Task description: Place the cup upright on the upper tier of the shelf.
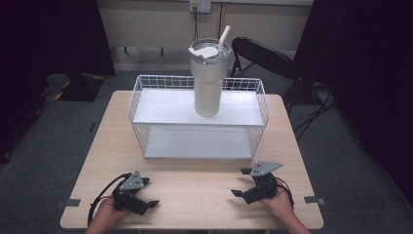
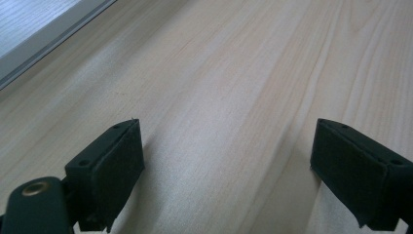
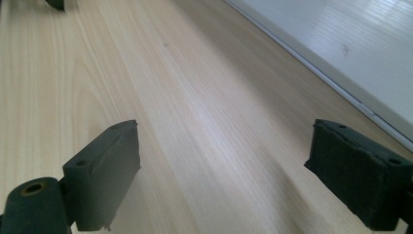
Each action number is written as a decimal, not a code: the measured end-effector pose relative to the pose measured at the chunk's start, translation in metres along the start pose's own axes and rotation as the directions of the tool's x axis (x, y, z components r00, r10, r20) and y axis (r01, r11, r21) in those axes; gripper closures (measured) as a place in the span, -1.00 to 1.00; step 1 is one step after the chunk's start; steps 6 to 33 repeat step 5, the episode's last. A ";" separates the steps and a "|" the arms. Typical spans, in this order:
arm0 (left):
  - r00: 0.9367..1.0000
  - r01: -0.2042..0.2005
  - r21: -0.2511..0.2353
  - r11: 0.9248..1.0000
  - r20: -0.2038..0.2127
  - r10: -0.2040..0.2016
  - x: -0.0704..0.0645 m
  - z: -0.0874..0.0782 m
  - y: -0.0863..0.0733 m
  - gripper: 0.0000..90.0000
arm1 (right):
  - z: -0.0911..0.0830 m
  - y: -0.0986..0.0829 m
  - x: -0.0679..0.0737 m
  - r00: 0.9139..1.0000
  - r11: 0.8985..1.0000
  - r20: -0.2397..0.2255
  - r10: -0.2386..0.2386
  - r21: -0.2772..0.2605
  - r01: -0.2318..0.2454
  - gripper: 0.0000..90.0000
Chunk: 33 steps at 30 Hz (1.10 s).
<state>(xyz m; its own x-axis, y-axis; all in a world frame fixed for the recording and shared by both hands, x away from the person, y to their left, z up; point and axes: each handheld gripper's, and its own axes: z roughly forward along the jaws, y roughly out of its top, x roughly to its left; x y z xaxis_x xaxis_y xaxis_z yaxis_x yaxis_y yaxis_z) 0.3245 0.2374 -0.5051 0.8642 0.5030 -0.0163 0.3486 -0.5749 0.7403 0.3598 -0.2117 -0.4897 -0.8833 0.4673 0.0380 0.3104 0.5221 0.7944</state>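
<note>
- high view: dim room, grey floor, black chair (image 1: 263, 56) behind a light wood table (image 1: 195, 195); white wire rack (image 1: 198, 117) sits mid-table with two shelves
- tall cream tumbler (image 1: 208, 80) with lid and straw (image 1: 224, 38) stands upright on the rack's top shelf, toward the back, well apart from both grippers
- left gripper (image 1: 146, 201) and right gripper (image 1: 239, 183) rest at the near edge, each in a hand, jaws spread, nothing held
- left gripper view: jaws wide apart over bare wood, empty; rack base edge (image 2: 44, 36) at upper left
- right gripper view: jaws wide apart, empty, over wood; rack base (image 3: 341, 53) at upper right
- handling guess: tumbler looks rigid, smooth, likely slippery and top-heavy; heavy if full; grip the narrower lower body, not lid or straw
</note>
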 end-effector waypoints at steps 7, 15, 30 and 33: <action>1.000 0.001 -0.001 1.000 0.000 -0.001 0.000 0.000 0.000 -0.74 | 0.004 -0.006 0.001 1.000 0.999 0.015 -0.021 0.045 0.021 -0.77; 1.000 0.001 -0.001 1.000 0.000 -0.001 0.000 0.000 0.000 -0.74 | 0.004 -0.006 0.001 1.000 0.999 0.015 -0.021 0.045 0.021 -0.77; 1.000 0.001 -0.001 1.000 0.000 -0.001 0.000 0.000 0.000 -0.74 | 0.004 -0.006 0.001 1.000 0.999 0.015 -0.021 0.045 0.021 -0.77; 1.000 0.001 -0.001 1.000 0.000 -0.001 0.000 0.000 0.000 -0.74 | 0.004 -0.006 0.001 1.000 0.999 0.015 -0.021 0.045 0.021 -0.77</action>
